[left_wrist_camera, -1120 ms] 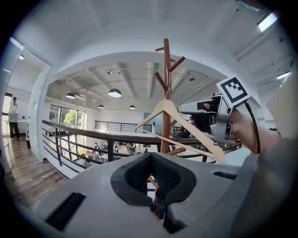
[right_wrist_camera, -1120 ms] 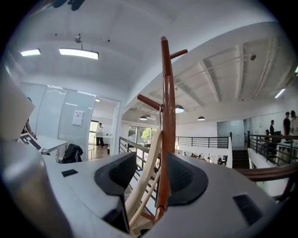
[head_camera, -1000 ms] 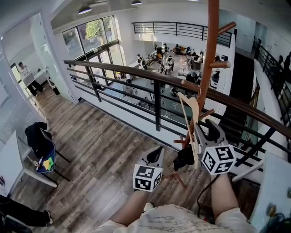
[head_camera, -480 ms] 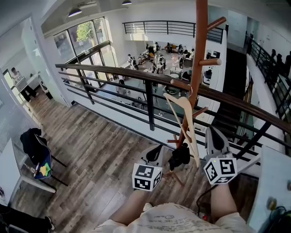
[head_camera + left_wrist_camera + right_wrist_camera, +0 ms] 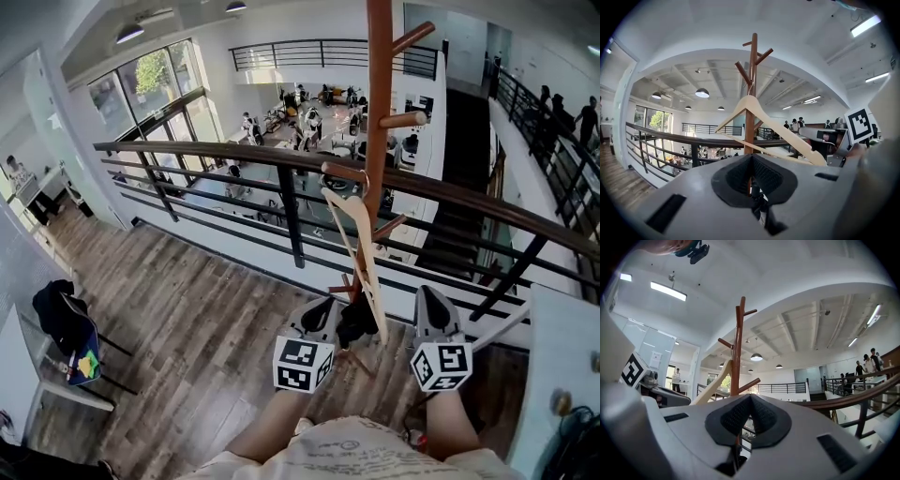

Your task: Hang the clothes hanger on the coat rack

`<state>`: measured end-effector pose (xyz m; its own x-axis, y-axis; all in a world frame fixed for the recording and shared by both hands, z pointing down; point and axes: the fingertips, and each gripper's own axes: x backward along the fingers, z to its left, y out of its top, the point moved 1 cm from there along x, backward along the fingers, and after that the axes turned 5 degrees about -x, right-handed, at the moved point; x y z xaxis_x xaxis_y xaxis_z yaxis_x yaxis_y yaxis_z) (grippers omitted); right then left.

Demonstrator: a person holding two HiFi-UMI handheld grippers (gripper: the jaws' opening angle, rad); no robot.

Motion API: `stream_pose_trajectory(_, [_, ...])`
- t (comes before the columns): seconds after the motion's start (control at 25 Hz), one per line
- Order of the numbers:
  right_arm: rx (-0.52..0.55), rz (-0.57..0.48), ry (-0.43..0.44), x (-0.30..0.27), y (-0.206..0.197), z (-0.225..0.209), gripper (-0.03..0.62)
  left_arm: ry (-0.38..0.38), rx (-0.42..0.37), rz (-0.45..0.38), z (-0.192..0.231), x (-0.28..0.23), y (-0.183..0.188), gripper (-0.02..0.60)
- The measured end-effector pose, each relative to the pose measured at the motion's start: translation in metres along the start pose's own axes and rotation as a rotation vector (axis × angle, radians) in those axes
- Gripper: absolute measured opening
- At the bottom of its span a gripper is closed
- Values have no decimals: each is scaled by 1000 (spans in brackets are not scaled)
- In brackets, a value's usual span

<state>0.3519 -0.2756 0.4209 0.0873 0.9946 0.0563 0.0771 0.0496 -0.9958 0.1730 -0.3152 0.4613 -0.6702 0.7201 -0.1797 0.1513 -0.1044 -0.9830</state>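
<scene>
1. Your right claw [image 5: 427, 293] is closed, its pads pressed together with nothing between them. In the head view it sits at the lower right of centre, with its marker cube [image 5: 441, 366] just below it.
2. Your left claw [image 5: 323, 306] is also closed and empty, as the left gripper view shows [image 5: 751, 157]. In the head view it sits at the lower centre of the frame, above its own marker cube [image 5: 303, 366].
3. The wooden clothes hanger [image 5: 361, 258] already hangs on the coat rack [image 5: 378, 94]. Its top is caught at a short peg [image 5: 343, 172] on the left side of the brown pole. Its body slants down toward the lower centre of the frame.
4. The hanger's lower end comes down between your two claws, and neither claw grips it. The right claw stands clear to its right. The left claw is just to its left, with a dark shape between them that you cannot make out.
5. In the left gripper view the hanger [image 5: 787, 133] spreads across the middle of the frame in front of the rack's pole [image 5: 751, 70].
6. In the right gripper view the pole [image 5: 736, 357] rises left of centre above the closed pads [image 5: 750, 397]. One pale arm of the hanger [image 5: 712, 380] leans to its left.
7. Behind the rack, a dark railing [image 5: 234, 155] crosses the head view from the left edge to the right. Wooden floor [image 5: 187, 309] fills the lower left.
</scene>
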Motion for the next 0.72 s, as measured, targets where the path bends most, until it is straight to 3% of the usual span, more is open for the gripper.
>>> stream_pose_trajectory(0.28, [-5, 46, -14, 14, -26, 0, 3, -12, -9, 10, -8, -4, -4, -3])
stream_pose_trajectory(0.72, [-64, 76, -32, 17, -36, -2, 2, 1, -22, 22, -10, 1, -7, -3])
